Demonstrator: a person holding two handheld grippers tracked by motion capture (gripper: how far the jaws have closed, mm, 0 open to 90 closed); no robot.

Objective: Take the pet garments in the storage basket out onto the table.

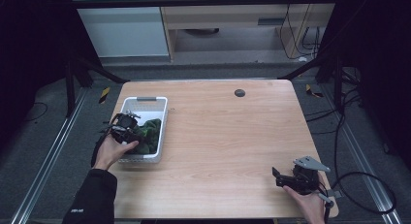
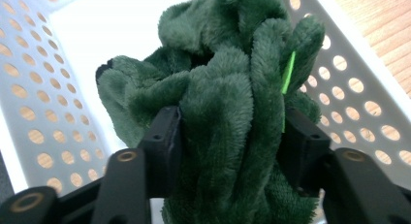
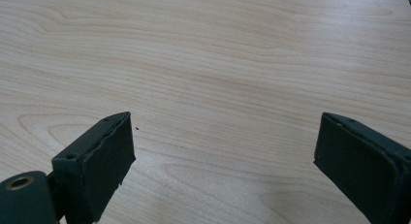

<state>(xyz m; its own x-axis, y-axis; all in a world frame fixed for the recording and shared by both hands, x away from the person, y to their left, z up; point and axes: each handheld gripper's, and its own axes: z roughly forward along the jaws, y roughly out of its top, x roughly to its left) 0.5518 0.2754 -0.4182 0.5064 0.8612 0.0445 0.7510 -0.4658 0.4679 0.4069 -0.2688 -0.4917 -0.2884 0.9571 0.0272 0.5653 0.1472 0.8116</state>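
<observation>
A white perforated basket (image 1: pixel 145 100) stands on the left part of the wooden table (image 1: pixel 223 127). In it lies a dark green plush cloth (image 1: pixel 151 129). My left gripper (image 1: pixel 134 133) reaches into the basket from its near left side. In the left gripper view the cloth (image 2: pixel 218 64) is bunched between the two black jaws of the left gripper (image 2: pixel 228 122), both pads pressing into the pile, with the basket wall (image 2: pixel 29 88) behind. My right gripper (image 1: pixel 277 178) rests near the table's front right corner. Its jaws stand wide apart over bare wood in the right gripper view (image 3: pixel 225 120).
A small black round grommet (image 1: pixel 239 92) sits near the table's far edge. Black cables (image 1: pixel 358 185) trail on the floor to the right. Dark frame posts and rails flank the table on both sides.
</observation>
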